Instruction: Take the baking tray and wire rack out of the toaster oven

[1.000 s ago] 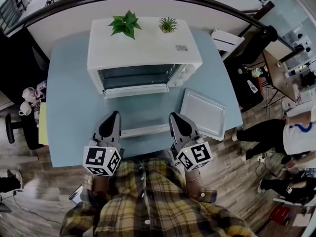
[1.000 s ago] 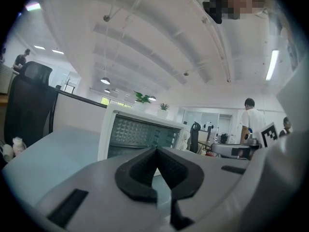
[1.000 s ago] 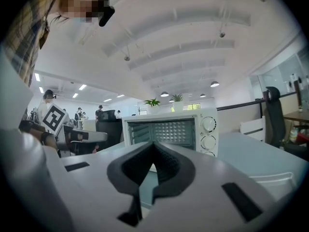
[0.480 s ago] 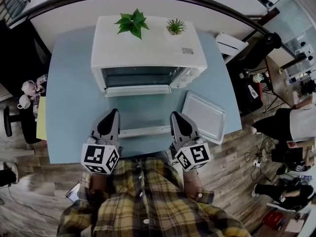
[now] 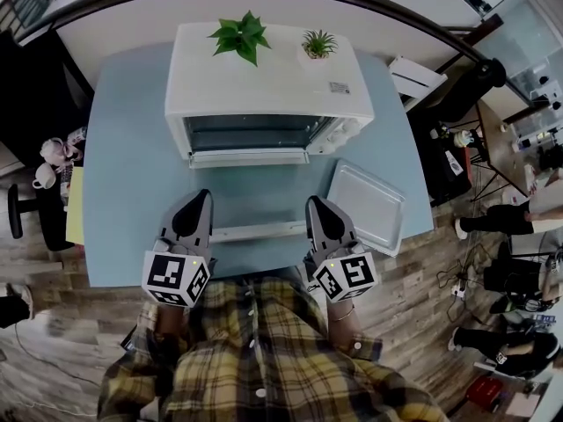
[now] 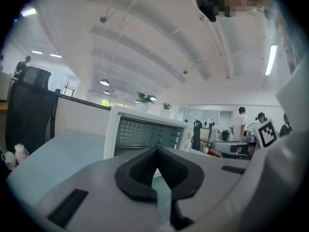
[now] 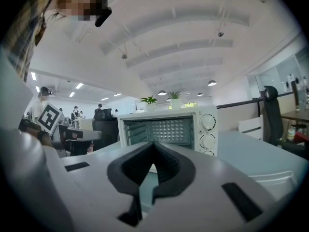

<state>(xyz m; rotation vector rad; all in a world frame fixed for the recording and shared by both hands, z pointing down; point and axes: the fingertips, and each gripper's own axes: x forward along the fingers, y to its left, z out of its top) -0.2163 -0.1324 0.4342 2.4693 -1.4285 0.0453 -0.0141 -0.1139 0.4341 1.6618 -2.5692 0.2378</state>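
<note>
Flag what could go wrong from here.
The baking tray lies near the right edge of the table; a swing of the right gripper could knock it off. The door of the toaster oven lies open; a low reach by the left gripper may strike it. Whether the wire rack is inside cannot be told.

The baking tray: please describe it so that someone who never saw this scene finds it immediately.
On the light blue table stands a white toaster oven with two plants on top. The baking tray lies on the table just right of its open front. It is the only flat, pale, rimmed rectangle there.
</note>
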